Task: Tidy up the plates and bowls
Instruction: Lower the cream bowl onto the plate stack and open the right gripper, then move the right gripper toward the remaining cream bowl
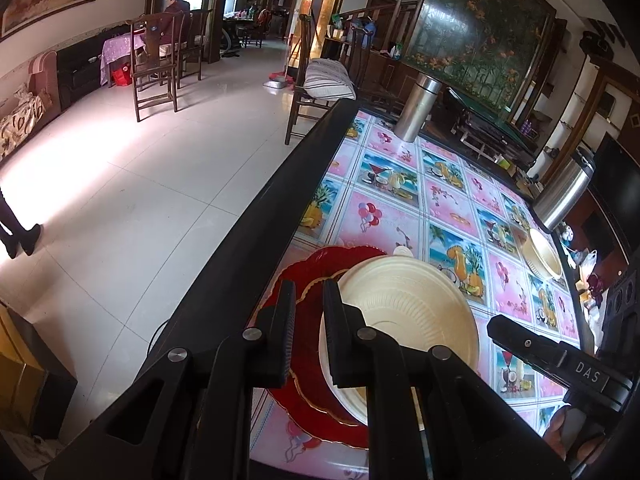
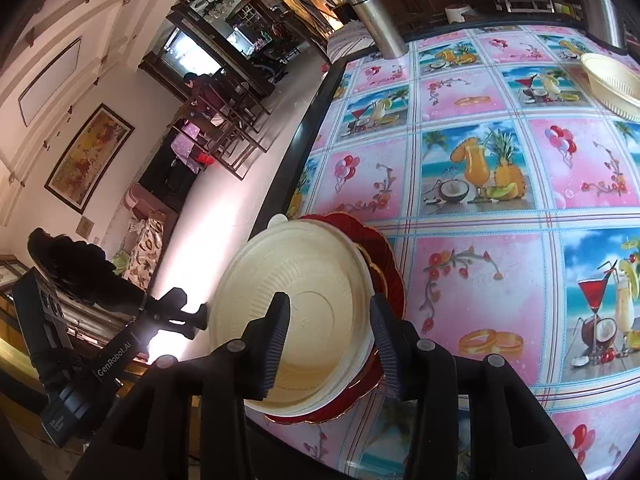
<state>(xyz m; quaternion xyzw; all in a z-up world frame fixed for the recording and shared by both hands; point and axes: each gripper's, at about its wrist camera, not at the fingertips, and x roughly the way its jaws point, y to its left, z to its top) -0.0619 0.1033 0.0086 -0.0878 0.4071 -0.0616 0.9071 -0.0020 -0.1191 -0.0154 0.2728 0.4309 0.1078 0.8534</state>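
With one cream bowl already on the red plate by the table's left edge, a second bowl waited far right, both grippers open and empty.

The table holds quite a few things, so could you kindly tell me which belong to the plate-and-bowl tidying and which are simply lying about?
Part of the job:
- cream bowl sitting on the red plate
- second cream bowl at the far side

Just lying about:
- steel flask
- second steel flask
- patterned tablecloth
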